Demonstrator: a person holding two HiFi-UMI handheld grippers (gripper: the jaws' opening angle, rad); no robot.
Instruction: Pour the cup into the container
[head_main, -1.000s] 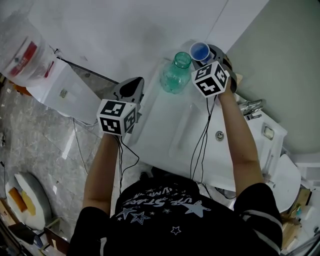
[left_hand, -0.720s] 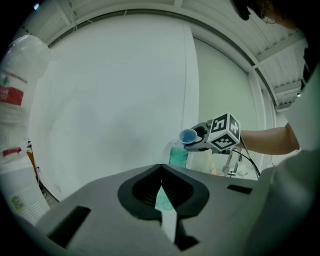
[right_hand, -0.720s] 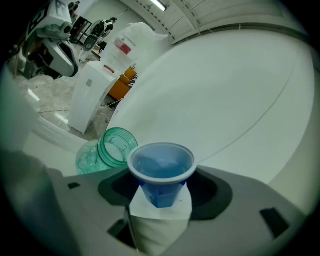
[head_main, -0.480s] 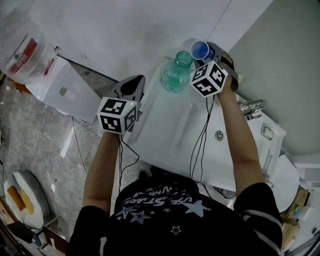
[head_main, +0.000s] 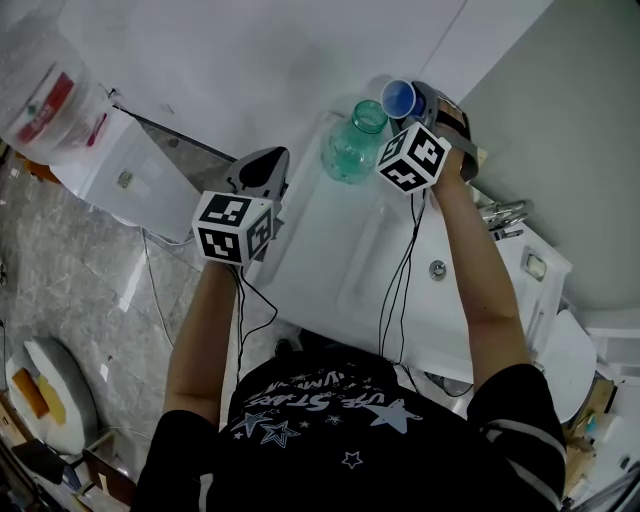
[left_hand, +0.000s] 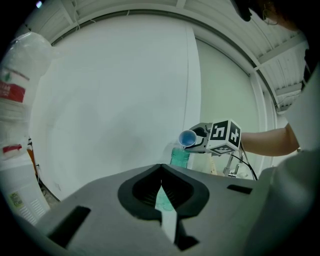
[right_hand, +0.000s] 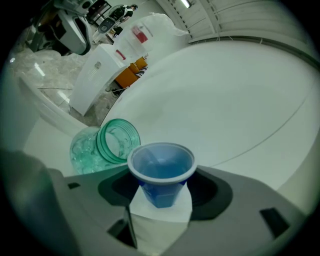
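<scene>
Black star-printed shirt (head_main: 340, 430) fills the near edge of the head view, with both bare forearms reaching out over a white counter (head_main: 330, 260). The left gripper (left_hand: 161, 175) hangs at the counter's left edge, its jaws pressed together with nothing between them, well apart from everything else. Ahead of the person the counter runs bare, an open stretch between the two arms with room to spare. A tap (head_main: 500, 212) stands off to the right, outside the right forearm. Farther out, the right gripper (right_hand: 161, 195) pinches a blue cup (right_hand: 161, 172) by its lower half, the jaws spread wide around it and the cup tipped to the left. Its rim sits just beside and above the mouth of a teal glass jar (head_main: 348, 155); whether anything is in the cup cannot be told. The jar stands upright near the counter's far edge, close to the pale wall (head_main: 250, 60), leaving little room behind it.
</scene>
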